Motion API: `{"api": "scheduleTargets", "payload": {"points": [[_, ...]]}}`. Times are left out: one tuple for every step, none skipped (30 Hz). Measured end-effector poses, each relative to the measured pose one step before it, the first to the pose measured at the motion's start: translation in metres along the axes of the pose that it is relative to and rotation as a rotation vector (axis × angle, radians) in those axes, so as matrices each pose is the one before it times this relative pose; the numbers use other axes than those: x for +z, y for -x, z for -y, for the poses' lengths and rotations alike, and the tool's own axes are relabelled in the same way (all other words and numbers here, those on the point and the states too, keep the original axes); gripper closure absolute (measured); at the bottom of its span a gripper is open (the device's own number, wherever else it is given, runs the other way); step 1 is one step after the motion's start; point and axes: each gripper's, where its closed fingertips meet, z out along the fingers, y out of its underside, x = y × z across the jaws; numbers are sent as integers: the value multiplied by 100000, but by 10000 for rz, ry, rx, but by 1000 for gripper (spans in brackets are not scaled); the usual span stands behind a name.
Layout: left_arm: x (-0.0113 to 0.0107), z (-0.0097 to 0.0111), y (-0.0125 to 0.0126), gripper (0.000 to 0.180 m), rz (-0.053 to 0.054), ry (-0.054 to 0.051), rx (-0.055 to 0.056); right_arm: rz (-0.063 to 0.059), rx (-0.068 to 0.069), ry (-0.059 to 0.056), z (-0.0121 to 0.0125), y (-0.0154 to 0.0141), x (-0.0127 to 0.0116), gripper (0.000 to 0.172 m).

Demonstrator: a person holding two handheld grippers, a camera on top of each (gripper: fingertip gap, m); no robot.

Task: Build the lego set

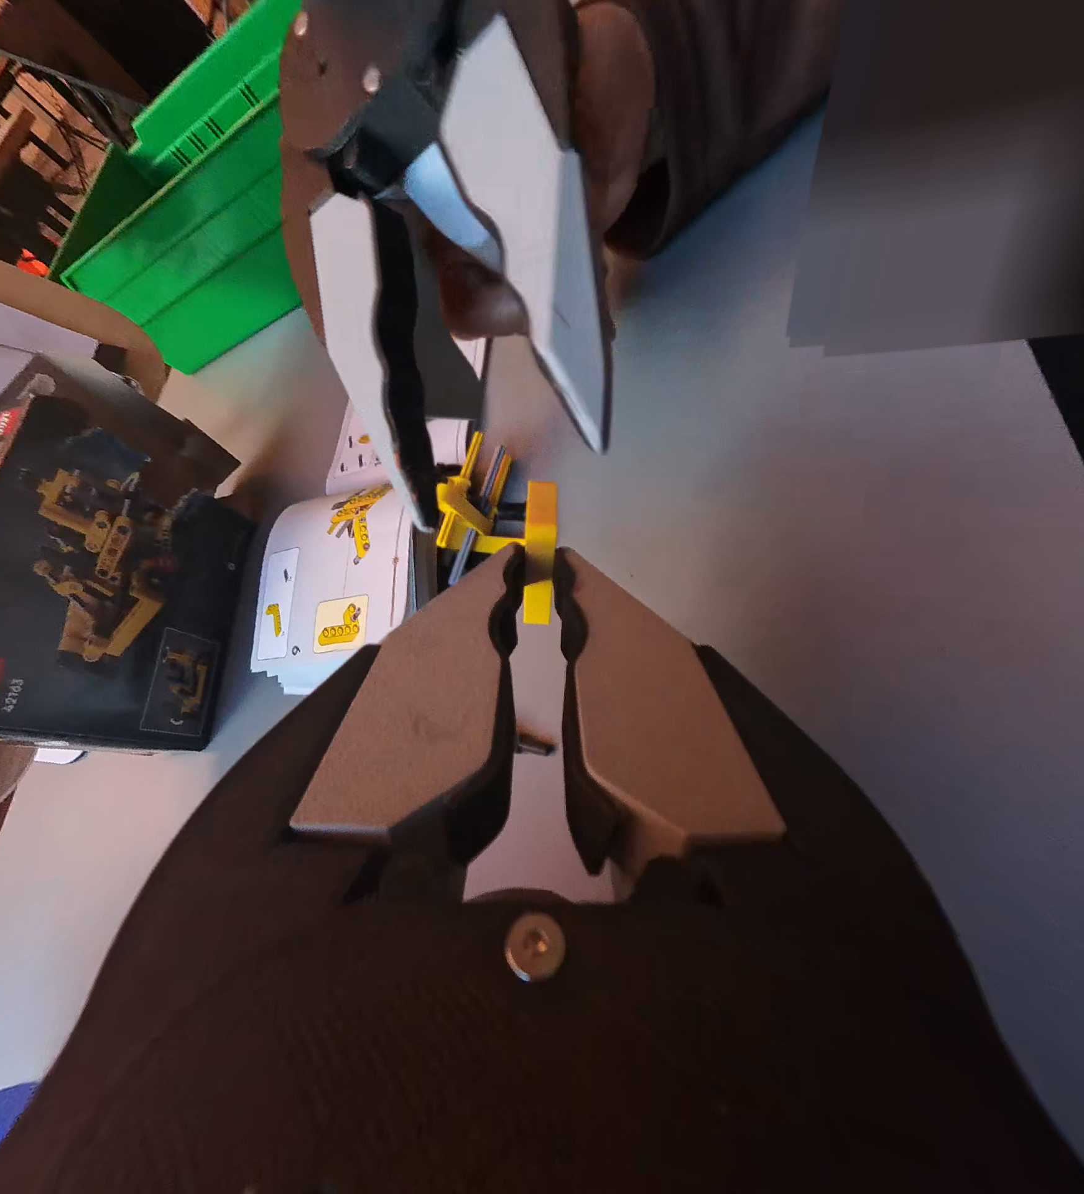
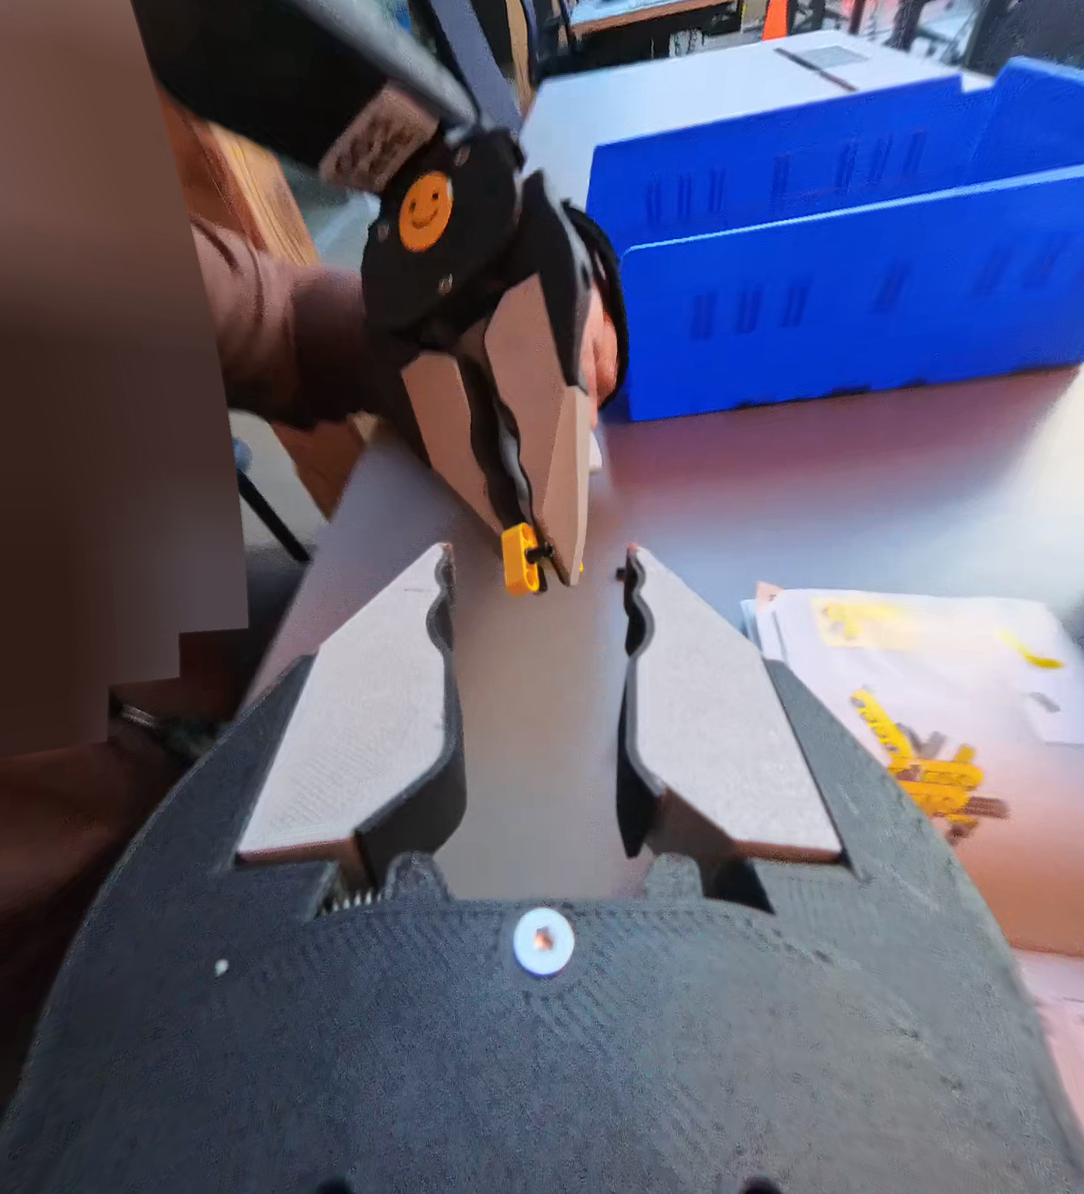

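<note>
Pale grey tabletop [image 2: 849, 465] stretching ahead of the right gripper under soft light, a second grey table [image 2: 688, 84] beyond it, while off past the left gripper's left side dim wooden shelving [image 1: 9, 142] crowds the room's far edge.

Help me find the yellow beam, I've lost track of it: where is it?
The yellow beam is pinched between the left gripper's fingers above the grey table, just right of the open instruction booklet.

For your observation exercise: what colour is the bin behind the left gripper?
Blue, clearest in the right wrist view.
</note>
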Motion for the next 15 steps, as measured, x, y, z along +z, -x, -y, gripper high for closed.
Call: {"api": "scheduleTargets", "payload": {"points": [[-14,103,74,175,58,-83,15,-392,-799,320,-334,49,178,123],[3,24,89,175,52,-16,-24,-335,-767,289,-286,176,278,123],[34,-1,62,175,30,-8,-49,-262,-710,284,-286,274,308,127],[46,-21,-16,175,-26,-9,-56,-298,-647,296,-296,150,292,134],[49,2,-9,175,2,-12,-23,-429,-561,269,-245,-154,223,141],[57,-19,-105,175,-43,0,26,-372,-478,191,-166,-157,121,145],[56,5,-87,175,-17,-3,52,-290,-405,119,-114,-142,30,150],[52,-31,76,175,94,28,48,-273,-328,70,-76,-219,-63,155],[55,-146,66,175,54,75,64,-164,-185,14,-13,-156,-92,159],[31,-56,172,175,110,5,11,-24,-99,19,-4,-17,-98,165],[-30,77,50,175,10,-72,-35,-16,-128,-4,35,41,-66,167],[7,63,19,175,-38,-59,-117,-121,-242,11,47,-29,-62,167],[32,-20,-23,175,-53,-2,-98,-161,-317,95,-21,-14,-24,167],[50,-100,-84,175,-55,39,11,-134,-287,161,-85,41,23,167],[71,-151,-107,175,-19,79,101,-62,-194,165,-115,104,69,167]]}}
